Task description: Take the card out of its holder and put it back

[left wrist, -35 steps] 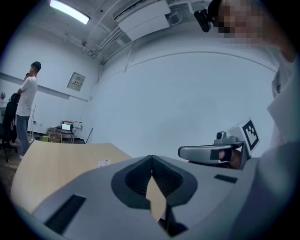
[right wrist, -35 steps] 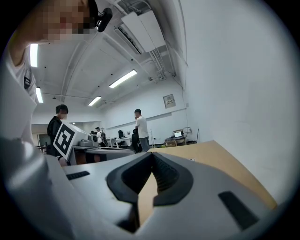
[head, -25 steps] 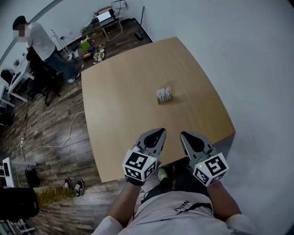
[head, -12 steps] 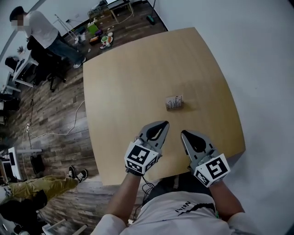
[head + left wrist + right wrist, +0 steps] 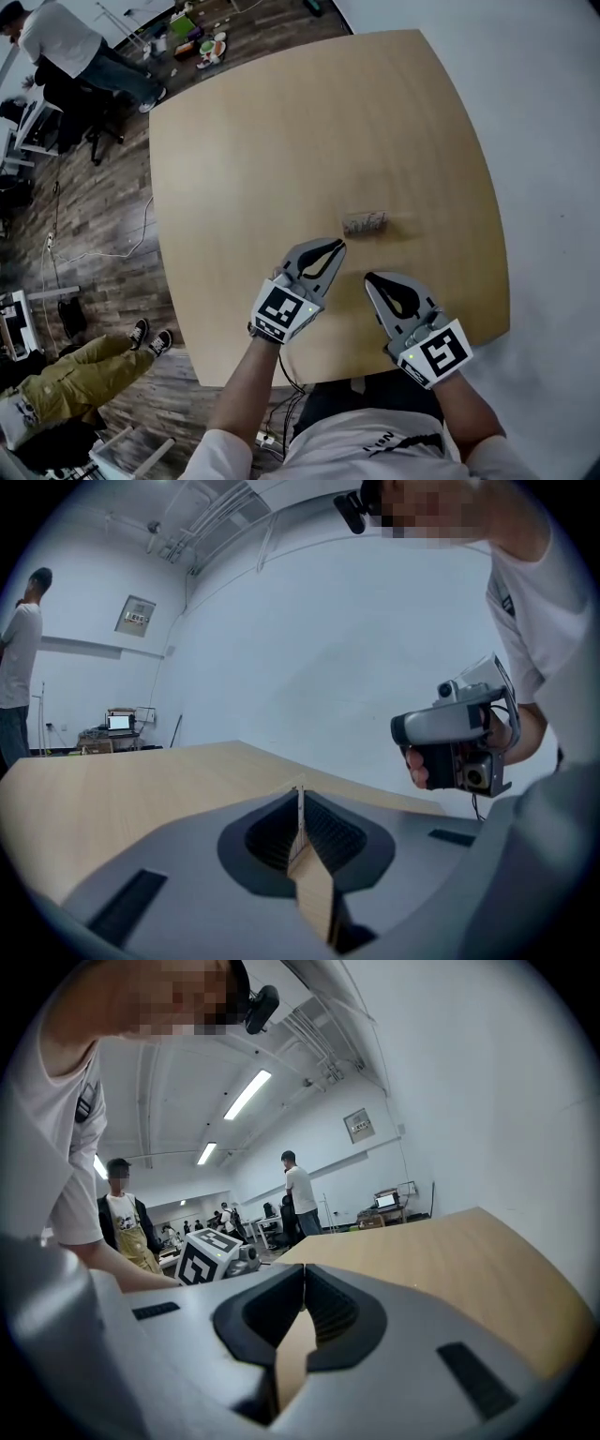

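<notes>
Head view, with both gripper views. The card holder (image 5: 364, 223) stood on the table (image 5: 281, 141), right of centre. It lay at about 1 o'clock from the left gripper (image 5: 337, 246) and 12 o'clock from the right gripper (image 5: 369, 279), near both but touching neither. Motion blur merged the card with the holder, so the two could not be told apart. The smeared shape was wider than deep, its long axis running from 9 o'clock to 3 o'clock. Which way the card faced could not be read.

Each gripper's own view showed its jaws brought together at the tips with nothing between them: left (image 5: 299, 794), right (image 5: 302, 1283).

Judged from its small, thin form, the card would be light, smooth and easily bent. The holder seemed light enough to slide or tip when pulled. The best hold on the card was probably its exposed upper edge, pinched gently on both flat faces. The other gripper would likely need to steady the holder's base.
</notes>
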